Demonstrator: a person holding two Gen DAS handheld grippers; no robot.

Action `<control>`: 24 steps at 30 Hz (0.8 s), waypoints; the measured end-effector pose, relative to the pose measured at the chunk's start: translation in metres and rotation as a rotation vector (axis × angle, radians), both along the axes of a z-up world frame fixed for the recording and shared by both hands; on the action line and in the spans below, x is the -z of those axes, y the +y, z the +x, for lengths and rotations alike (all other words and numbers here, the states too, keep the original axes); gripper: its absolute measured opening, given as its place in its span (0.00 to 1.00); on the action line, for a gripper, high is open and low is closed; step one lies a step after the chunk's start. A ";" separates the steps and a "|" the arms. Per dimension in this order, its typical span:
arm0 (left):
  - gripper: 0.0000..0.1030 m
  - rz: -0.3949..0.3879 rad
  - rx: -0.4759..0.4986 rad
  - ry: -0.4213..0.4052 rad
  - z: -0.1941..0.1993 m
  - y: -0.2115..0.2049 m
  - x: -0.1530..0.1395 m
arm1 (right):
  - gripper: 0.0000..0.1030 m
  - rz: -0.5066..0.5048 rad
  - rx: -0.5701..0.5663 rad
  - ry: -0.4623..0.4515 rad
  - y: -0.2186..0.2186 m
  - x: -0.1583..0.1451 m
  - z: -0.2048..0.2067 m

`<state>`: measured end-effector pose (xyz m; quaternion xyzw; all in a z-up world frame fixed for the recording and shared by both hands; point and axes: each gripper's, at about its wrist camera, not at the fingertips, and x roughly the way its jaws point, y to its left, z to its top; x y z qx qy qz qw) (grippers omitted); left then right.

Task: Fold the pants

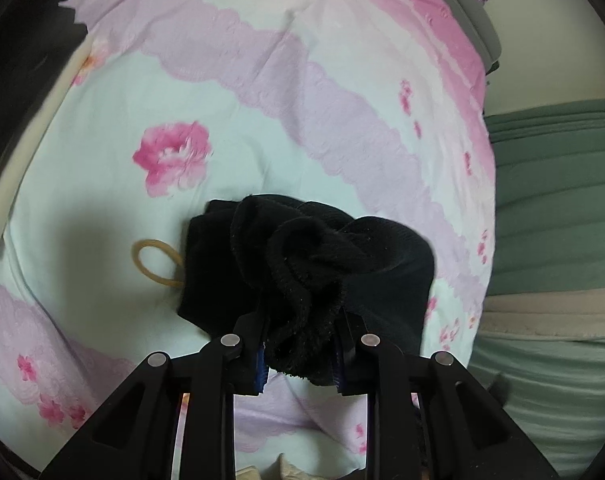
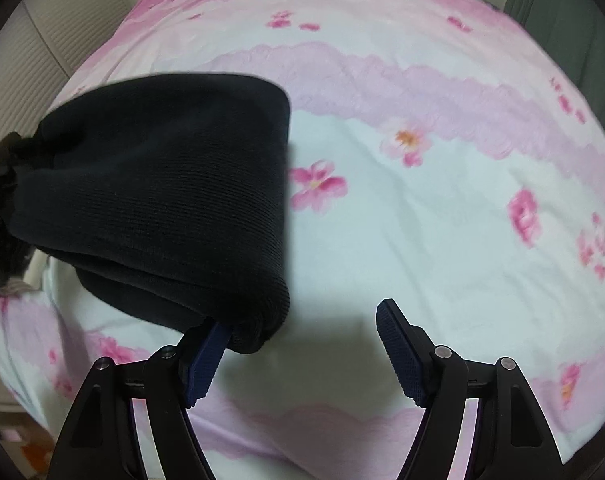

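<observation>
The black pants (image 1: 310,264) are bunched and folded on the floral bed sheet (image 1: 262,100). My left gripper (image 1: 300,354) is shut on a gathered edge of the pants. In the right wrist view the folded pants (image 2: 162,184) hang as a thick black bundle at the left, held up at its far left end. My right gripper (image 2: 302,344) is open; its left finger (image 2: 206,360) touches the bundle's lower corner, its right finger (image 2: 402,352) is free over the sheet.
A tan rubber band (image 1: 156,258) lies on the sheet just left of the pants. Green bedding (image 1: 550,200) is piled at the right of the bed. A white slatted panel (image 2: 50,40) stands beyond the bed's left edge.
</observation>
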<state>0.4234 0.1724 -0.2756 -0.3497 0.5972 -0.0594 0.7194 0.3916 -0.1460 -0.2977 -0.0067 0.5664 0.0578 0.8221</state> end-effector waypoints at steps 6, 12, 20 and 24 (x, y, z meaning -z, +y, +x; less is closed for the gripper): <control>0.23 0.052 0.049 0.020 0.001 -0.015 0.021 | 0.71 -0.072 0.013 -0.005 -0.008 -0.004 0.002; 0.23 0.129 0.064 0.023 -0.004 -0.004 0.028 | 0.57 -0.264 0.112 0.025 -0.023 0.005 -0.006; 0.23 0.181 0.119 0.016 -0.004 -0.007 0.034 | 0.57 -0.045 0.180 0.042 -0.054 -0.009 -0.004; 0.23 0.195 0.132 0.025 -0.006 -0.004 0.040 | 0.57 0.038 0.118 -0.002 -0.037 -0.019 0.000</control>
